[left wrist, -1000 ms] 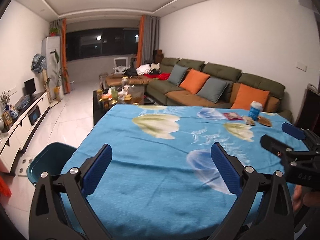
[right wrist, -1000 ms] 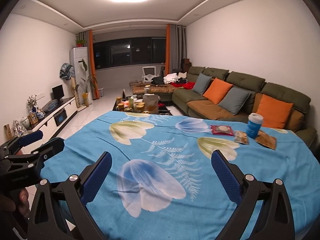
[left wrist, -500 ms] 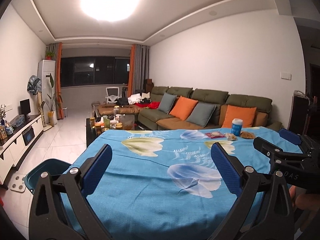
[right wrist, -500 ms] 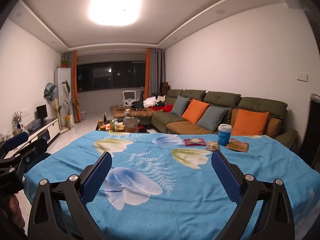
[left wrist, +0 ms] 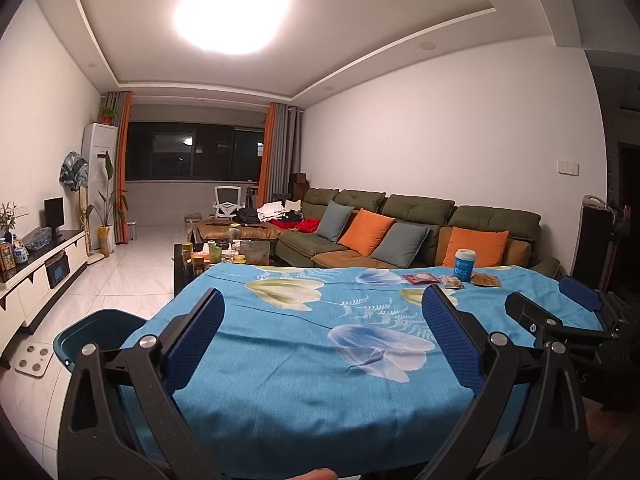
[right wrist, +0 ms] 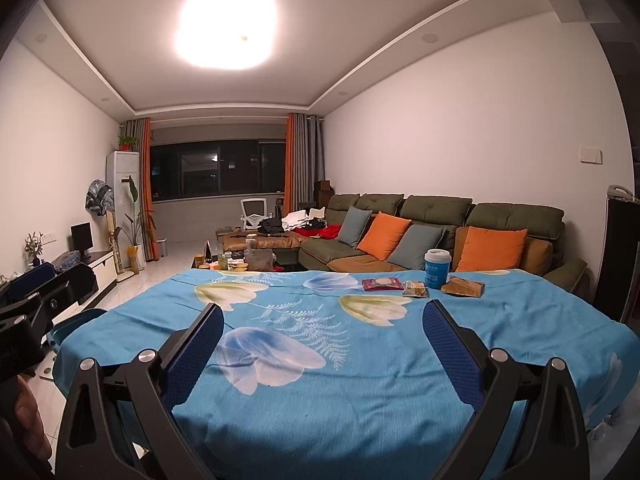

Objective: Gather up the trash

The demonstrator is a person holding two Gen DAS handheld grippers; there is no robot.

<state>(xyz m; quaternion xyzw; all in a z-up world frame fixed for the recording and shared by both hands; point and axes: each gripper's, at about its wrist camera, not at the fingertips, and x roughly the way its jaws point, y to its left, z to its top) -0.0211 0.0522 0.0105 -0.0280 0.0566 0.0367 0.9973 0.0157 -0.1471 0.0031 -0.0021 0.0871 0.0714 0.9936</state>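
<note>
— At floor level, left of table point(right wrist: 360, 420): teal bin point(left wrist: 100, 332). Left gripper point(left wrist: 320, 340), right gripper point(right wrist: 320, 340): spread wide, nothing held.
— Far right edge: red wrapper point(right wrist: 382, 283), snack packet point(right wrist: 416, 289), blue cup point(right wrist: 437, 269), brown packet point(right wrist: 464, 287). Approach stage, apparently; next, reach across.

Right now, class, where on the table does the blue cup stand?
In the right wrist view the blue cup stands upright at the table's far right edge, between a small snack packet and a brown wrapper, before the sofa.
</note>
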